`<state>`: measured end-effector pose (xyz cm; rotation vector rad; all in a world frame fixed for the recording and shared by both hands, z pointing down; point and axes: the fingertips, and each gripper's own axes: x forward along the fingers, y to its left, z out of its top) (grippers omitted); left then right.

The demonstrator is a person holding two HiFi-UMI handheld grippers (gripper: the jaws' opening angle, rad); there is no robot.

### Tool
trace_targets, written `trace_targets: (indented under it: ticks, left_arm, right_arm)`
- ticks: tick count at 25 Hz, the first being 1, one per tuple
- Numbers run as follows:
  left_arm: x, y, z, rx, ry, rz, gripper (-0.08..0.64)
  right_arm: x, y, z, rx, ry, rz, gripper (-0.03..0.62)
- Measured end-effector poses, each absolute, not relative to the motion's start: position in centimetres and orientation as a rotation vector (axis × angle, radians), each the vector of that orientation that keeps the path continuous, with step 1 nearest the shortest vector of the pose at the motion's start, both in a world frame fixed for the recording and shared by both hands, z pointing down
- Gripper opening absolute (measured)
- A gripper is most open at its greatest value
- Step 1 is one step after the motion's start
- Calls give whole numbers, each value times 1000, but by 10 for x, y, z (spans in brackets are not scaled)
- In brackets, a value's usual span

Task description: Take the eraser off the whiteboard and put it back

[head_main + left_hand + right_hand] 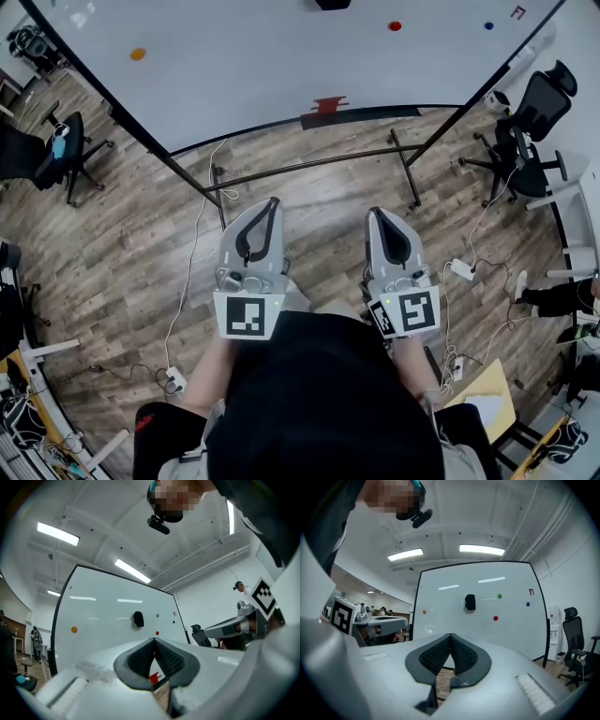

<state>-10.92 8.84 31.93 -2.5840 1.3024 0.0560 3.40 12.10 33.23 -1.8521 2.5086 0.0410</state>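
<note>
The black eraser (333, 4) sticks high on the whiteboard (234, 66), well ahead of both grippers. It shows in the left gripper view as eraser (138, 618) and in the right gripper view as eraser (470, 602). My left gripper (274, 201) and right gripper (375, 212) are held side by side over the wood floor, pointing at the board, some way short of it. Both are shut with nothing between their jaws, as seen on the left gripper (153, 640) and the right gripper (450, 634).
Orange (138, 53), red (395, 26) and blue (488, 25) magnets dot the board. A red item (328, 105) lies on its tray. The board's stand legs (405, 169) and cables (192, 272) cross the floor. Office chairs (539, 108) (56, 141) stand on both sides.
</note>
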Motion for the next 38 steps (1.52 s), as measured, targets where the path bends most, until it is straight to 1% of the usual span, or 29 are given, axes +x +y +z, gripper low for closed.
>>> trace_targets:
  ticks: [6,20,24,38]
  left_arm:
    - [-124,67,325,-2613,1320,52,2]
    - [-129,10,317,-2573,1398,59,3]
    - [-121,-21,320,-2565,1405,14,3]
    - [-79,-105,300,-2473,1456,55,2]
  right_arm:
    - [23,99,332,-1884,2494,32,3]
    - [19,29,332,-1826,2567,22,3]
    - [28,-7,328,-1806,2564,23,3]
    - [60,-111,310,-1720,2609,67,3]
